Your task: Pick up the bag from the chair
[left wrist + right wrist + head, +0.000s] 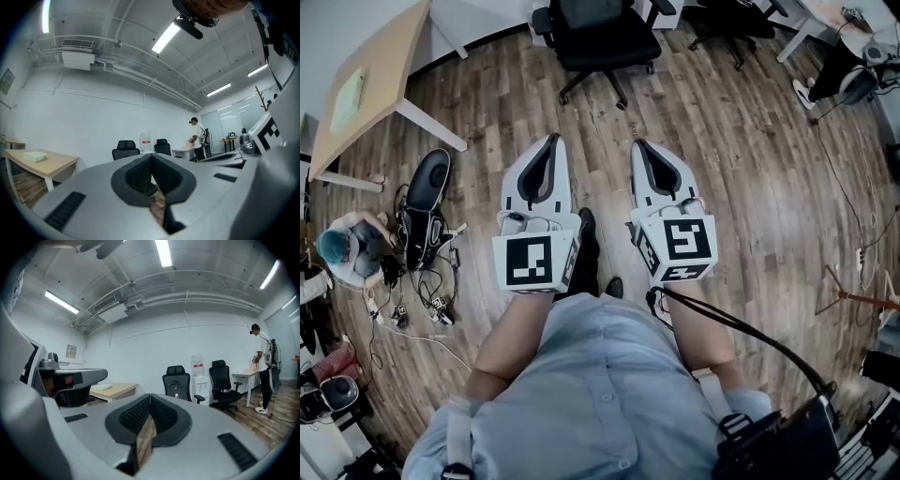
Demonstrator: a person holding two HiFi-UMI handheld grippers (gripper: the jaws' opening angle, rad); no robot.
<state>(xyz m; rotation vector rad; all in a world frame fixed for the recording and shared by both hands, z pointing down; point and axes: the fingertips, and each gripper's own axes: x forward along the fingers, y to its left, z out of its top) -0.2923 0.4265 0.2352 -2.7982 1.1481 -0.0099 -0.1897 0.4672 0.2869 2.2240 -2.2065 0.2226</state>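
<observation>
A black office chair (605,42) stands across the wooden floor, straight ahead of me. In the right gripper view the same chair (177,383) carries a black bag (176,389) leaning against its backrest. In the head view the bag (592,11) shows only as a dark shape at the top edge. My left gripper (551,139) and right gripper (639,145) are held side by side at waist height, well short of the chair. Both are shut with nothing between the jaws, as also seen for the left gripper (151,157) and the right gripper (150,397).
A wooden desk (370,89) stands at the left. A person (352,248) sits on the floor by tangled cables and a black case (427,183). A second chair (222,385) and a water dispenser (198,376) line the wall. Another person (262,376) stands at the right.
</observation>
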